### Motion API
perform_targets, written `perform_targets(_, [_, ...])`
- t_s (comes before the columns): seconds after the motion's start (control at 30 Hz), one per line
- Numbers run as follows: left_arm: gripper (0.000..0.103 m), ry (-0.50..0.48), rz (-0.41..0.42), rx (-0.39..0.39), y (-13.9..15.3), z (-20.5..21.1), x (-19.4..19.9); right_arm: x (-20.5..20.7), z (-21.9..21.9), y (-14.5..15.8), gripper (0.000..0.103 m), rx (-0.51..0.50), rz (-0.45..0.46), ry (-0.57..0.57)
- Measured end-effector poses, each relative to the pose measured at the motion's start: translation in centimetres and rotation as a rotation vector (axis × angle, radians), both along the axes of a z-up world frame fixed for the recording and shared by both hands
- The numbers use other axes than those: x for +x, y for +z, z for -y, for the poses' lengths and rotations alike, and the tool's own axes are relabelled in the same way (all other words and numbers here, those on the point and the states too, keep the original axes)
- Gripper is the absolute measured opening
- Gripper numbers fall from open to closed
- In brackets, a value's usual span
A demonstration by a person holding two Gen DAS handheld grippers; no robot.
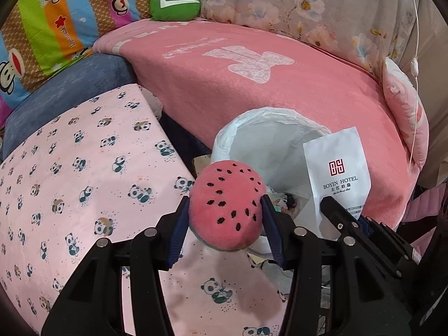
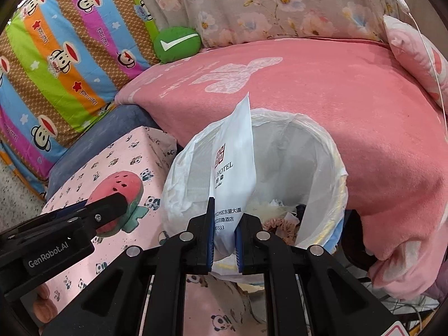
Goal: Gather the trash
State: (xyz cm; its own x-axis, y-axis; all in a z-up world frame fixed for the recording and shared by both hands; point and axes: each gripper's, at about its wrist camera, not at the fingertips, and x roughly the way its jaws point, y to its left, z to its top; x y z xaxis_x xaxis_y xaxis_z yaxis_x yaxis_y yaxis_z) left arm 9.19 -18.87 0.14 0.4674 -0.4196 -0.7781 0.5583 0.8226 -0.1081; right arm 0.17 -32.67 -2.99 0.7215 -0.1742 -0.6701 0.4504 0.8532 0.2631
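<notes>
The left gripper (image 1: 225, 218) pinches a plush watermelon toy (image 1: 226, 204) between its blue pads, above the panda-print cloth (image 1: 84, 173) and just beside the bin. To its right, the white-lined trash bin (image 2: 322, 151) stands against a pink blanket (image 2: 350, 98), with scraps at its bottom. The right gripper (image 2: 225, 233), nearly pressed together, clamps a white hotel packet (image 2: 235, 168) that stands upright over the bin's near rim.
</notes>
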Motion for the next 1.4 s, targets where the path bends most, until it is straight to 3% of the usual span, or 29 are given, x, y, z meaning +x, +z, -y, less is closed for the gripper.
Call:
perform_targets(0.27, [0.055, -0.055, -0.016, -0.032, 0.0, 4.0, 0.8, -0.8, 2.5, -0.7, 0.011, 0.014, -0.008, -0.053])
perform_targets(0.33, [0.072, -0.042, 0.009, -0.035, 0.0, 4.5, 1.0, -0.8, 2.9, -0.8, 0.011, 0.015, -0.012, -0.060])
perform_targets(0.43, [0.077, -0.019, 0.033, -0.029, -0.1, 4.4, 1.1, -0.6, 3.3, -1.0, 0.011, 0.014, -0.015, -0.062])
perform_targets(0.67, [0.077, 0.057, 0.038, 0.003, -1.3, 1.9, 1.8, 0.3, 3.3, -1.2, 0.014, 0.013, -0.017, -0.046])
perform_targets(0.83, [0.077, 0.097, 0.041, 0.015, -1.7, 0.3, 1.9, 2.0, 2.6, -1.3, 0.021, -0.005, -0.025, -0.024])
perform_targets(0.9, [0.077, 0.111, 0.046, 0.020, -1.7, -0.3, 1.8, 2.2, 2.3, -1.3, 0.030, -0.014, -0.027, -0.022])
perform_targets(1.07, [0.077, 0.138, 0.046, 0.019, -1.8, -1.6, 1.7, 2.0, 1.4, -1.2, 0.032, -0.036, -0.033, -0.009])
perform_targets(1.2, [0.077, 0.154, 0.045, 0.023, -2.0, -2.5, 1.3, 1.6, 0.3, -1.0, 0.041, -0.069, -0.049, 0.010])
perform_targets(1.4, [0.077, 0.178, 0.040, 0.031, -2.3, -4.0, 0.7, 1.0, -1.2, -0.7, 0.046, -0.119, -0.065, 0.033])
